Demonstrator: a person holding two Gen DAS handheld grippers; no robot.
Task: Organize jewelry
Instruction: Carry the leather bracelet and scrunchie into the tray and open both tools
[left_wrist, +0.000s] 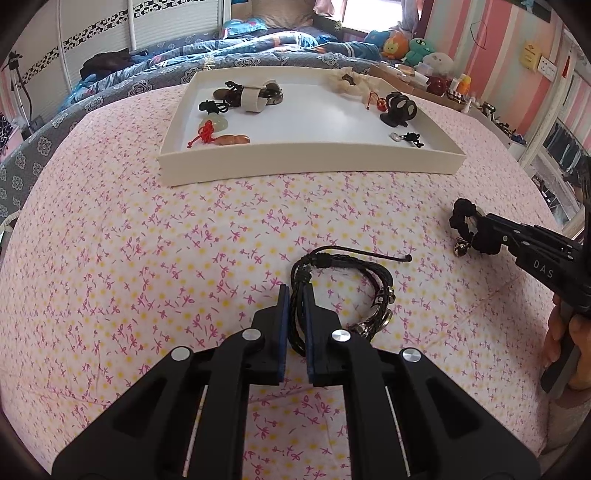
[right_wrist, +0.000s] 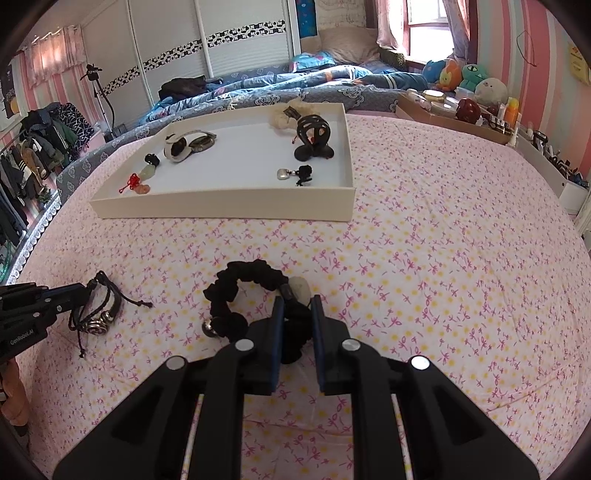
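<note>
On the pink flowered bedsheet, my left gripper (left_wrist: 295, 293) is shut on a black braided bracelet (left_wrist: 369, 273) with metal beads; its loop and loose cord spread out to the right of the fingers. My right gripper (right_wrist: 297, 301) is shut on a black scrunchie (right_wrist: 251, 273) with a small bell, gripped at its near side. Each view also catches the other tool: the right gripper (left_wrist: 476, 230) with the scrunchie (left_wrist: 460, 214), and the left gripper (right_wrist: 86, 291) with the bracelet (right_wrist: 101, 317). Beyond both stands a white tray (left_wrist: 310, 168) (right_wrist: 221, 206).
The tray holds a white-strapped watch (right_wrist: 184, 142), a black hair claw (right_wrist: 314, 136), a cream scrunchie (left_wrist: 347, 83), red-corded pendants (left_wrist: 218, 134) and a heart charm (right_wrist: 283, 173). A blue quilt (right_wrist: 258, 92) lies behind, a cardboard box (right_wrist: 454, 118) at right, hanging clothes (right_wrist: 29, 158) at left.
</note>
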